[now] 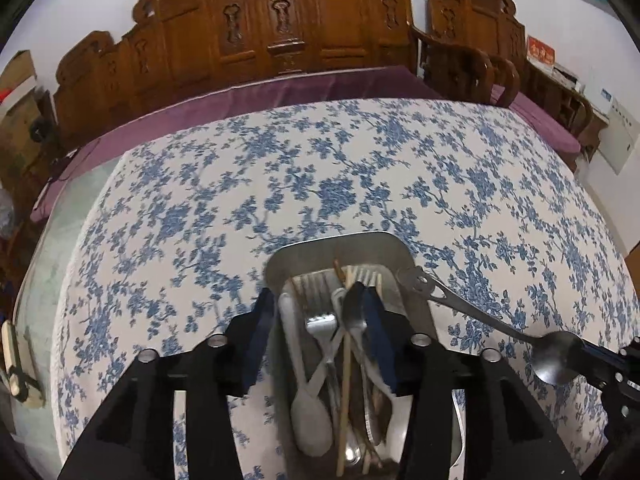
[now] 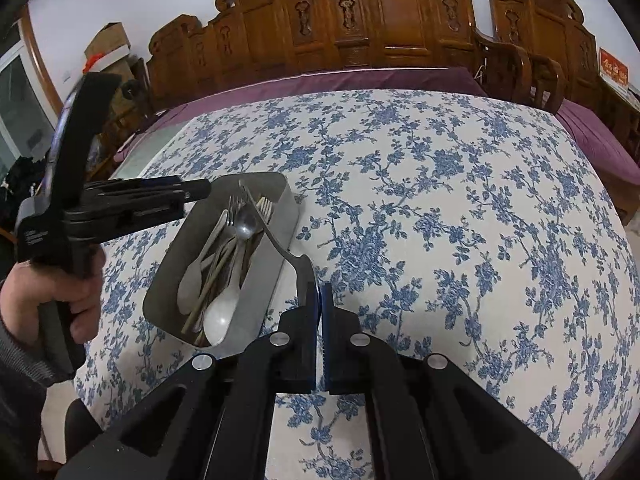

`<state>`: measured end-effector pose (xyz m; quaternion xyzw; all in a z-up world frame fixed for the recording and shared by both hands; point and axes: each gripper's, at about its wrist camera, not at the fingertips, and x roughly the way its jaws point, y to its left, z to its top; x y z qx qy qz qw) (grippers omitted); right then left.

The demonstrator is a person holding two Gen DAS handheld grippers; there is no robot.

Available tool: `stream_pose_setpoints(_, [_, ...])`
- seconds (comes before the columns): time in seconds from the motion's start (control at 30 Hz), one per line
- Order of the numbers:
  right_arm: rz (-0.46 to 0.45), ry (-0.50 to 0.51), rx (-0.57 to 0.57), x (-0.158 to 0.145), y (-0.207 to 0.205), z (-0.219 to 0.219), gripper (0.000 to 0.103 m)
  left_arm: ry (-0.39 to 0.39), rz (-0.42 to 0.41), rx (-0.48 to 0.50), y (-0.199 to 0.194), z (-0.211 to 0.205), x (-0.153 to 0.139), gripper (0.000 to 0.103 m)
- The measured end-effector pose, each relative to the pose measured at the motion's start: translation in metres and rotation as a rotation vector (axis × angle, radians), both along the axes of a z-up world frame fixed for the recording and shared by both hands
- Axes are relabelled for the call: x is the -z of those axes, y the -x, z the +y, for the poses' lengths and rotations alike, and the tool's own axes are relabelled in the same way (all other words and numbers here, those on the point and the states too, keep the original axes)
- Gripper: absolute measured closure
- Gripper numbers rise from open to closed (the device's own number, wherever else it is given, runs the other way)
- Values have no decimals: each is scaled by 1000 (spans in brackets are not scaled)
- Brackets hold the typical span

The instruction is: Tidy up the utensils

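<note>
While held over the metal tray (image 1: 280, 264), left gripper (image 1: 320, 332) open, blue pads (image 1: 256, 336) spread to either side of the utensil pile, nothing between them. Tray on the blue floral tablecloth (image 1: 360, 168), long axis running away from the left wrist camera. Tray contents: white plastic spoon (image 1: 310, 420) with bowl nearest the camera, metal fork (image 1: 320, 320) with tines up toward the far end, dark metal spoon (image 1: 354, 312), wooden chopstick (image 1: 344, 392), further utensils crossed underneath, count not readable.

Right gripper (image 2: 320, 300) closed on the bowl of 1 steel spoon (image 2: 276, 240); bowl edge-on between the 2 blue pads (image 2: 326, 320), handle reaching out over the tray's near long wall (image 2: 276, 276), handle tip above the other utensils. Same spoon in left wrist view (image 1: 556, 356): bowl at the right gripper, pierced handle end level with the tray's right rim; contact with rim cannot be told.

Left hand (image 2: 60, 292) wrapped around the left gripper's black grip, seen from right wrist view. Carved wooden bench (image 2: 380, 28) with purple cushion (image 2: 340, 80) behind the table.
</note>
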<state>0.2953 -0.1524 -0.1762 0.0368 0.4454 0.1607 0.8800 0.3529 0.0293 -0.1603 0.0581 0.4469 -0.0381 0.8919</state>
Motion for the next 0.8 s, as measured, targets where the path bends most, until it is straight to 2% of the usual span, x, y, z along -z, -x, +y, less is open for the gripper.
stream_pose_setpoints(0.17, [-14,35,-12,-1,-2,27,100,30,-18,-30,20,27,-9,42])
stream_pose_setpoints(0.47, [-44,200,-24,4,-15,82,100,64,-36,-54,59,66,-17,26])
stream_pose_setpoints(0.67, [-101,315,-23,4,-25,109,100,63,-41,-59,77,80,-17,23])
stream_pose_setpoints(0.8, [-111,341,-36,6,-28,120,100,66,-41,-61,83,85,-16,23])
